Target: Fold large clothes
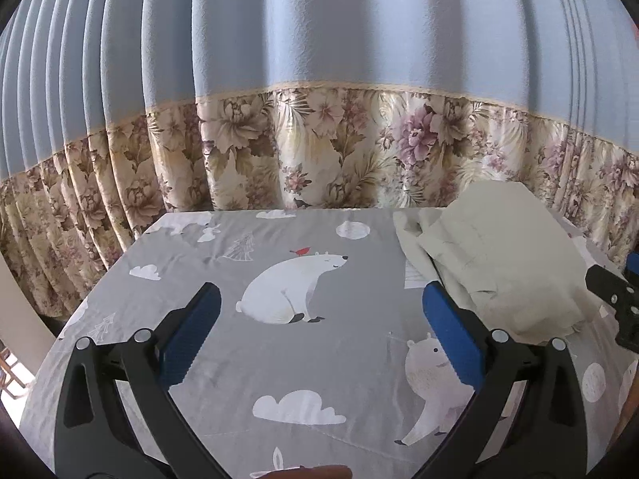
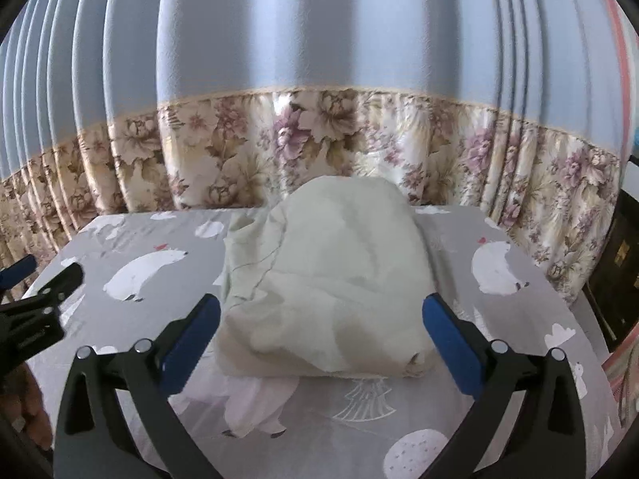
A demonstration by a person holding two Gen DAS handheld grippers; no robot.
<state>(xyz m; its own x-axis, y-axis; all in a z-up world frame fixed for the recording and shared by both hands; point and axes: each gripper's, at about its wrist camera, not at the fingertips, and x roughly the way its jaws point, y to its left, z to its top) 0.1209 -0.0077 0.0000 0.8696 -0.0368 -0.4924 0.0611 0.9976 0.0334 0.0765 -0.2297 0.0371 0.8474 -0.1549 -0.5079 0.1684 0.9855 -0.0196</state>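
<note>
Both tongs are released. Your left tongs (image 1: 321,335) stand with the jaws spread wide and nothing between them, over bare bed sheet (image 1: 223,363). Your right tongs (image 2: 321,335) are also spread wide; the folded cloth (image 2: 325,279) appears in the gap between the blue pads (image 2: 451,347), but the pads do not press on it.

The cloth, a pale cream bundle, lies on the sheet directly ahead of the right tongs, its near edge just beyond the fingertips. From the left tongs it lies ahead and to the right (image 1: 495,263), past the right-hand pad (image 1: 453,343). The right hand is therefore the nearer one. The bundle's long axis appears to run away from you, toward the curtain (image 2: 319,139) behind the bed, though the lens distortion makes this uncertain.

The bundle looks already folded into a compact stack, so the fold is probably finished or nearly so.

No brand, label or readable writing is visible on the cloth, the tongs or the sheet. The sheet carries only printed polar bears (image 1: 291,291), clouds and trees.
</note>
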